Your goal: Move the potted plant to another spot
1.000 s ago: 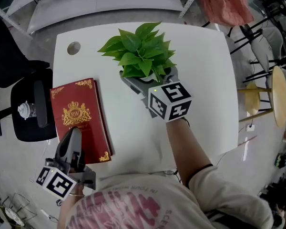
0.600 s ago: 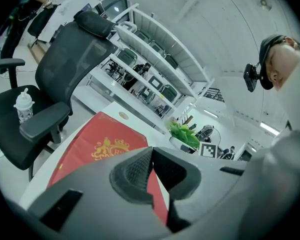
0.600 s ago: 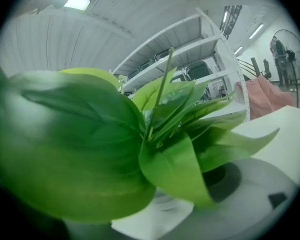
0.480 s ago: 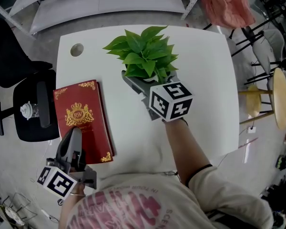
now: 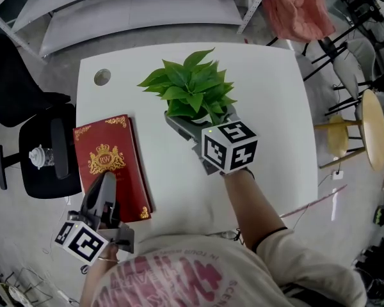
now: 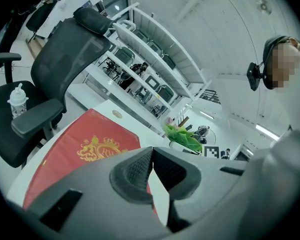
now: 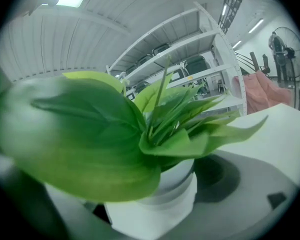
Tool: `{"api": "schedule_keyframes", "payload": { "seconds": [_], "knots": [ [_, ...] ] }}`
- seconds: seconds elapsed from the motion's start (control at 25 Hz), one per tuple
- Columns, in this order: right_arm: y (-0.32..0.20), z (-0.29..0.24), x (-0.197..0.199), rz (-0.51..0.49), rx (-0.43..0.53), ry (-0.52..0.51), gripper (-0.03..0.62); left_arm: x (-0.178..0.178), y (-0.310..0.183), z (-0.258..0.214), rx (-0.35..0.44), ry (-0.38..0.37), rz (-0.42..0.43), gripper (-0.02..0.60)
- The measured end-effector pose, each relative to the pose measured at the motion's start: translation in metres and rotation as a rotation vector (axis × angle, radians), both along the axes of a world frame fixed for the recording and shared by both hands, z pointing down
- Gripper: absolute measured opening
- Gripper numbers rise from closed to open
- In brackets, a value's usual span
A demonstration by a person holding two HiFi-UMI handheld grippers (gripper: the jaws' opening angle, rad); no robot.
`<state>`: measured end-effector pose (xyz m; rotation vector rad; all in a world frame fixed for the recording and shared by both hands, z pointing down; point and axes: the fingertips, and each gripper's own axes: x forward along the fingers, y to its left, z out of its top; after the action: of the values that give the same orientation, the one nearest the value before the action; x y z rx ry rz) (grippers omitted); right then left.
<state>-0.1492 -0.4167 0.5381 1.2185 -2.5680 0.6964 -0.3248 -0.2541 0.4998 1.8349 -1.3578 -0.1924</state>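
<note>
One potted plant (image 5: 191, 89) stands toward the far middle of the white table (image 5: 278, 114), its white pot (image 7: 155, 211) clamped in the right tongs (image 5: 193, 118). One red book (image 5: 109, 162) lies well to its left. The left tongs (image 5: 105, 189) hover over the book's near edge, pressed together and empty. Since a second ago, nothing has noticeably shifted.

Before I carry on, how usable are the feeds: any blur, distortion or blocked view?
Head view: evenly lit, sharp, fisheye bows the table edges. Left gripper view: dark corners; left gripper soft up close, red book crisp. Right gripper view: a blurred near leaf of the potted plant fills the left half; the white pot is readable.
</note>
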Motion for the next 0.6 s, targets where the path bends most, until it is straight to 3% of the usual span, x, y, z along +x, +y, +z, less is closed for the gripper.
{"api": "schedule_keyframes", "payload": {
  "seconds": [0.32, 0.6],
  "knots": [
    [0.033, -0.004, 0.011, 0.004, -0.052, -0.001, 0.541, 0.021, -0.01, -0.01, 0.047, 0.011, 0.064, 0.005],
    [0.056, -0.025, 0.018, -0.007, -0.031, -0.003, 0.541, 0.037, -0.014, -0.034, 0.106, 0.036, 0.099, 0.005]
  ]
}}
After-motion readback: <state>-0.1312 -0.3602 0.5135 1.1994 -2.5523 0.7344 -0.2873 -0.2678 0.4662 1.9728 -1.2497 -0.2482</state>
